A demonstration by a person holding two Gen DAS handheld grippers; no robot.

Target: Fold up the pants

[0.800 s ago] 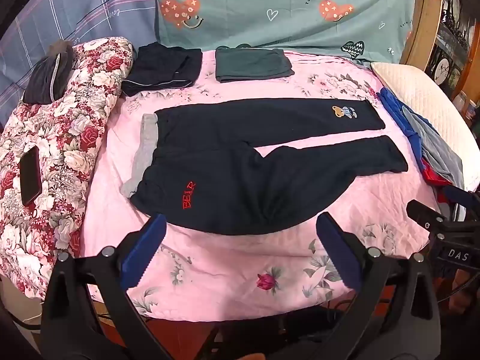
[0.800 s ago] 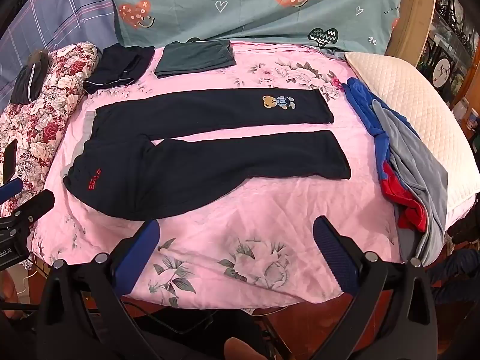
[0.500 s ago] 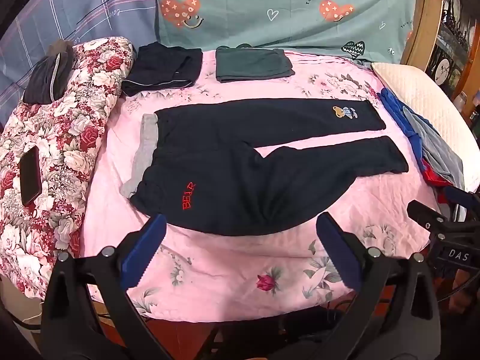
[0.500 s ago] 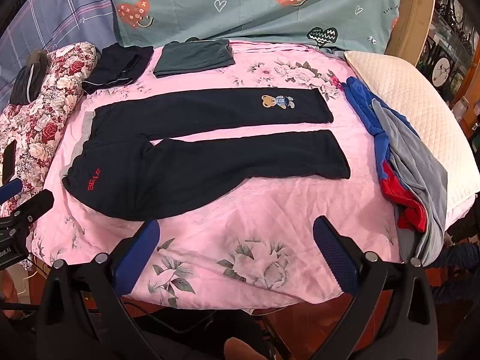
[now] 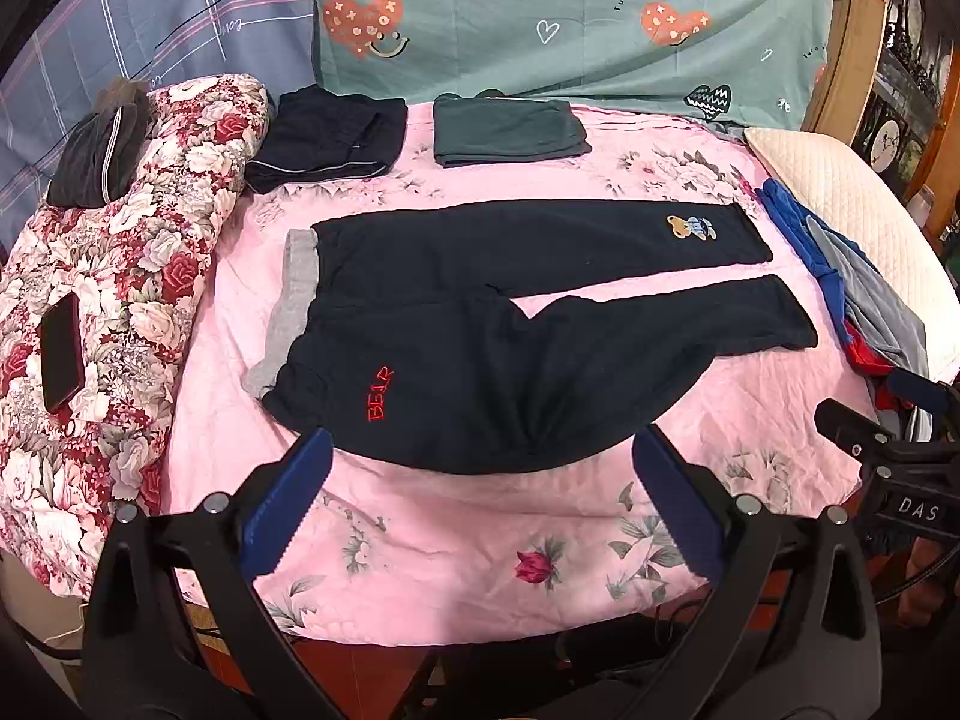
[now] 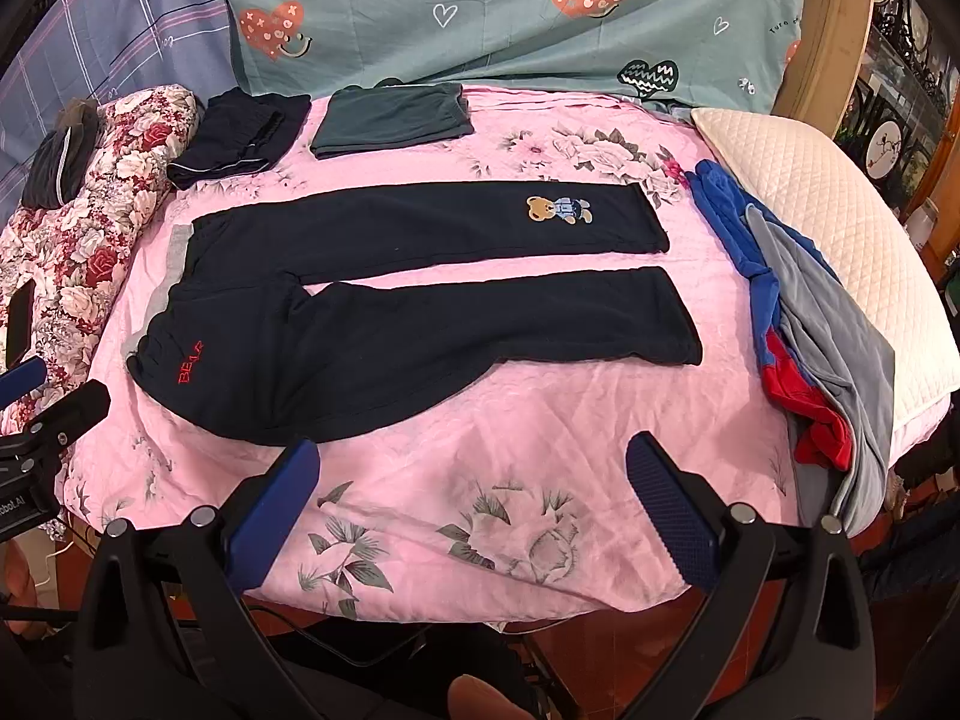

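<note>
My left gripper [image 5: 480, 504] and right gripper [image 6: 474, 504] hover released at six o'clock — dark pants [image 5: 510, 324] lie flat at twelve, every fold ahead.

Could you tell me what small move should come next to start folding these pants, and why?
Probably lower the right claw toward the cuff of the near leg. The dark pants lie flat and unfolded on the pink sheet, legs apart, and both the right claw and the left claw hang open above the bed edge, holding nothing.
</note>
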